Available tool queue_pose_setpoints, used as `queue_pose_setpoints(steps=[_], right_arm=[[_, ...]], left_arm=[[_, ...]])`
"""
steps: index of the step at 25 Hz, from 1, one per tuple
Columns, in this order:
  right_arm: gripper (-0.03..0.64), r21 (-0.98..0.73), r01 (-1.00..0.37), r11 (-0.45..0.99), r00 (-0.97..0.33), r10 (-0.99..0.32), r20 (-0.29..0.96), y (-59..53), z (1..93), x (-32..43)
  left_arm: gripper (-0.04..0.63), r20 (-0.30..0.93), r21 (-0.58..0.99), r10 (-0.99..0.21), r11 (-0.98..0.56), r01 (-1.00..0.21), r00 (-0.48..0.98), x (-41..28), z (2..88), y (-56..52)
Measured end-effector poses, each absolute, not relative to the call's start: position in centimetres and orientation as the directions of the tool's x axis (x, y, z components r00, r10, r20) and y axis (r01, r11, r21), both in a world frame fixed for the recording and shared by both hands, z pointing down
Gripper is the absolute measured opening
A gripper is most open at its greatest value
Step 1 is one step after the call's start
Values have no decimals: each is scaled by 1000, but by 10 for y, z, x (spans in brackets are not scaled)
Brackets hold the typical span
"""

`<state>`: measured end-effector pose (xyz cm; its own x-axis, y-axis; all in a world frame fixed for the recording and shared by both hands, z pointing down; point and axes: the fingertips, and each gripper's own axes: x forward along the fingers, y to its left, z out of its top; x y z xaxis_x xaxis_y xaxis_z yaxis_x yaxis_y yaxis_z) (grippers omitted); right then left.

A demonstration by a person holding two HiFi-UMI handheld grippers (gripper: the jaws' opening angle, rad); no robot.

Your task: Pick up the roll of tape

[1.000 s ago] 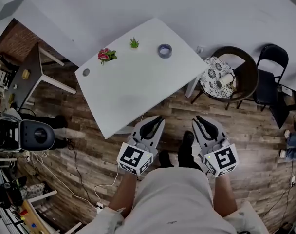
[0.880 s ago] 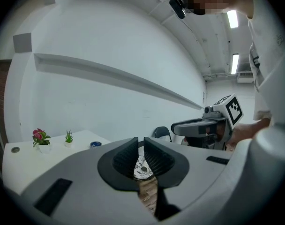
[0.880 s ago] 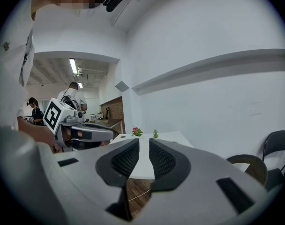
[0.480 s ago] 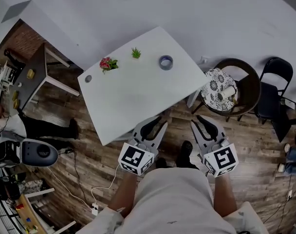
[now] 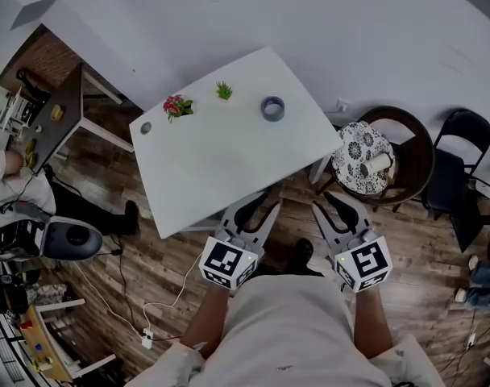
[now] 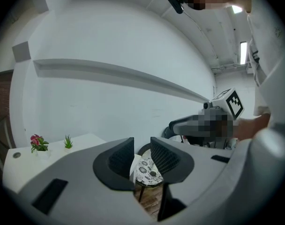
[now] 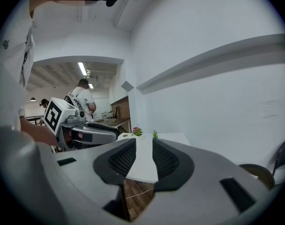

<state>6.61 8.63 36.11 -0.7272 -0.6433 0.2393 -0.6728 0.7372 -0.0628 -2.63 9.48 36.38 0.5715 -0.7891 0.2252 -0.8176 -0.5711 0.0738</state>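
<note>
Left gripper [image 5: 271, 199] and right gripper [image 5: 323, 200], empty jaws just opening, face the ring-shaped roll of tape [image 5: 272, 108] on a white table [image 5: 221, 160].

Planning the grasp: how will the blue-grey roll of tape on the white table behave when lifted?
The blue-grey roll of tape lies flat on the white table, so it probably won't roll unless tipped on edge. It looks a small, stiff ring, likely light and unlikely to flop.

White table [image 5: 221, 164] carries a tape roll [image 5: 272, 108], green plant [image 5: 224, 92], pink flowers [image 5: 177, 106] and a grey disc [image 5: 146, 127].
</note>
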Motion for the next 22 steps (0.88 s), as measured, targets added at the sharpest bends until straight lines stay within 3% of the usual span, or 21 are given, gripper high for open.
queue_pose_setpoints(steps=[22], right_arm=[[112,-116,-605,788,-784,-564,258,58,374,86]], left_arm=[[118,276,85,-808,-519,-851,520,4,380,71]])
